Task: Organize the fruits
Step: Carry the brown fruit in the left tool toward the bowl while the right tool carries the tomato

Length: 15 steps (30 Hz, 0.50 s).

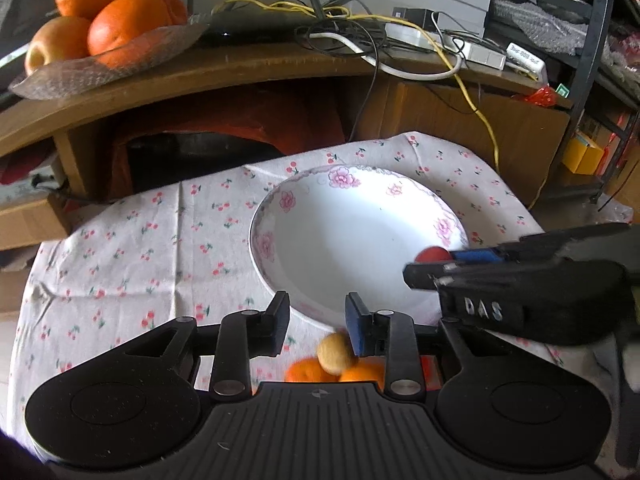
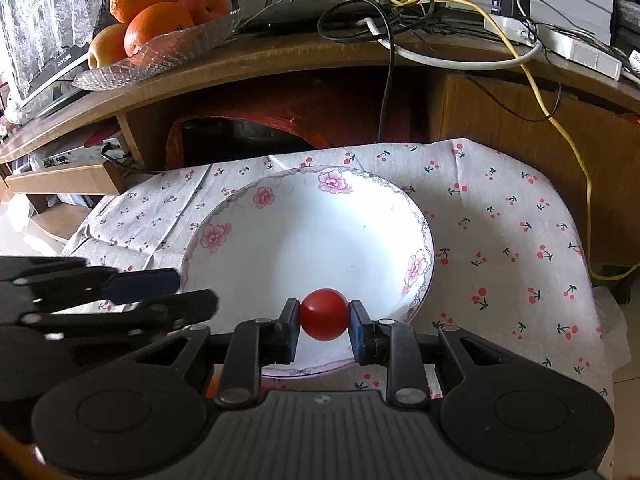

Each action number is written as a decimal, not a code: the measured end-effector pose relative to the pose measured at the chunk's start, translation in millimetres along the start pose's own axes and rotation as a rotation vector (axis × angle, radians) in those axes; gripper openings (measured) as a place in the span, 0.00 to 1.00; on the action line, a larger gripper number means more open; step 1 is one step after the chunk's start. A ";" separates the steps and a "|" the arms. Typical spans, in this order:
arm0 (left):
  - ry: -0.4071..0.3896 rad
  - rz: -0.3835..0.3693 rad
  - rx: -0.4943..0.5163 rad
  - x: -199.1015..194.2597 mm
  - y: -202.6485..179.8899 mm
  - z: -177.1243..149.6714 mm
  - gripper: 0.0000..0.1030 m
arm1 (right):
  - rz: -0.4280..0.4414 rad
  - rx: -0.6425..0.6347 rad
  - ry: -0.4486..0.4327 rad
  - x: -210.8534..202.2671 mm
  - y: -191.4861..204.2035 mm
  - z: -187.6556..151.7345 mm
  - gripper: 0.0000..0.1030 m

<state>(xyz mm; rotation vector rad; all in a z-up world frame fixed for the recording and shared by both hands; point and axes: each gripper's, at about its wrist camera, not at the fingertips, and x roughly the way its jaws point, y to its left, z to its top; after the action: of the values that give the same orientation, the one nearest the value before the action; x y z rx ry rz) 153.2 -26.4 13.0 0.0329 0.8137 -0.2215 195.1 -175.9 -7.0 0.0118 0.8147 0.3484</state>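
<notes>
Cherry-print cloth (image 2: 500, 216) covering counter | right tool (image 2: 324, 330) clenching small red round fruit (image 2: 324, 314) over white floral-rimmed plate's (image 2: 224, 236) near edge | left tool (image 1: 317, 322) released, gripping nothing | risk: fruit rolling off plate when dropped near rim

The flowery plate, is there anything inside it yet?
No, the flowery plate looks bare. The small red fruit is held above its near rim by the right gripper. That gripper hides part of the near rim.

Each hand-held gripper (image 1: 317, 322) is matte black – blue finger pads (image 2: 362, 336), silver screws, ribbed housing.
</notes>
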 end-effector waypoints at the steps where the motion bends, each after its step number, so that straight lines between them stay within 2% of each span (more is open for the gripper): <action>1: 0.003 -0.002 0.000 -2.7 0.0 -3.2 0.40 | 0.001 0.000 -0.001 -1.0 0.3 0.2 0.24; 6: 0.047 -0.001 0.025 3.5 -8.2 -19.4 0.45 | 0.008 -0.016 0.000 -5.4 6.4 -3.4 0.24; 9: 0.039 0.009 0.021 8.0 -10.1 -17.5 0.46 | 0.011 -0.024 0.001 -7.0 9.3 -5.0 0.24; 13: 0.043 0.001 0.020 12.9 -12.7 -13.3 0.35 | 0.014 -0.026 0.003 -7.0 9.4 -6.1 0.24; 15: 0.040 0.006 0.034 11.9 -15.1 -14.5 0.34 | 0.012 -0.021 0.006 -6.0 7.6 -5.8 0.24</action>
<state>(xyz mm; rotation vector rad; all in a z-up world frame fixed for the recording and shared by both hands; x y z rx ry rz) 147.6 -41.6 -4.8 0.0722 0.8498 -0.2294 184.8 -171.3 -5.6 -0.0037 0.8168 0.3678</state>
